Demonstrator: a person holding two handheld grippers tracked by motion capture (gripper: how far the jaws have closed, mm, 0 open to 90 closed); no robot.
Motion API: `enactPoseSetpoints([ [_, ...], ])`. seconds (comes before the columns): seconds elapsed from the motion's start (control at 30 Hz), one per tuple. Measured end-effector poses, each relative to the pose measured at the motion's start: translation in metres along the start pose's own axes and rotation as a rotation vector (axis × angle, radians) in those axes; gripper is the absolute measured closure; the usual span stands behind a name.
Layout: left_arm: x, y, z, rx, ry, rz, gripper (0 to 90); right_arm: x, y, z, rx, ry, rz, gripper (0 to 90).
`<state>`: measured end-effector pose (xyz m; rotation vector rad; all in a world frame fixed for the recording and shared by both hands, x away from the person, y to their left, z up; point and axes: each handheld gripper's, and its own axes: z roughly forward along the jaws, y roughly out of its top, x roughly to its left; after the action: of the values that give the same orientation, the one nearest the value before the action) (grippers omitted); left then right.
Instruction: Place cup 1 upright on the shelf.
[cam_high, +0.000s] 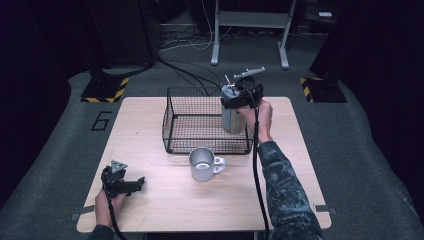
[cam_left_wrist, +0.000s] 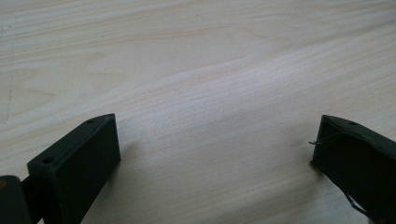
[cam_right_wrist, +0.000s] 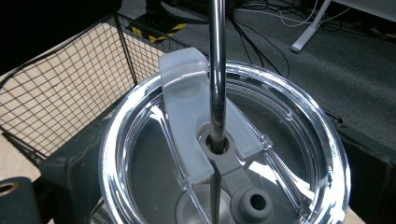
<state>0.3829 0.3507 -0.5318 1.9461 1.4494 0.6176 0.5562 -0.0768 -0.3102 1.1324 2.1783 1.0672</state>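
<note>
right tongs (cam_high: 239, 102) clamp steel tumbler (cam_high: 232, 117), clear lid (cam_right_wrist: 224, 149), metal straw (cam_right_wrist: 217, 70), probably over wire basket (cam_high: 190, 122); left tongs (cam_left_wrist: 215, 154) wide on pale wood surface (cam_high: 165, 200); dark room.

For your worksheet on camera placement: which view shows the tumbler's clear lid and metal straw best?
The right gripper view: the clear lid and metal straw appear close up, from above. The high view shows the tumbler small, held by the right gripper over the wire basket.

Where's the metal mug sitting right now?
In the high view the metal mug stands upright on the table, just in front of the wire basket, near the table's middle, apart from both grippers.
</note>
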Motion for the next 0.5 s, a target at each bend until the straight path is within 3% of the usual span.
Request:
enactPoseSetpoints([
  [0.5,0.000,0.000,0.000,-0.002,-0.002,-0.005,0.4,-0.006,-0.012,0.033,0.054,-0.019,0.047,3.5],
])
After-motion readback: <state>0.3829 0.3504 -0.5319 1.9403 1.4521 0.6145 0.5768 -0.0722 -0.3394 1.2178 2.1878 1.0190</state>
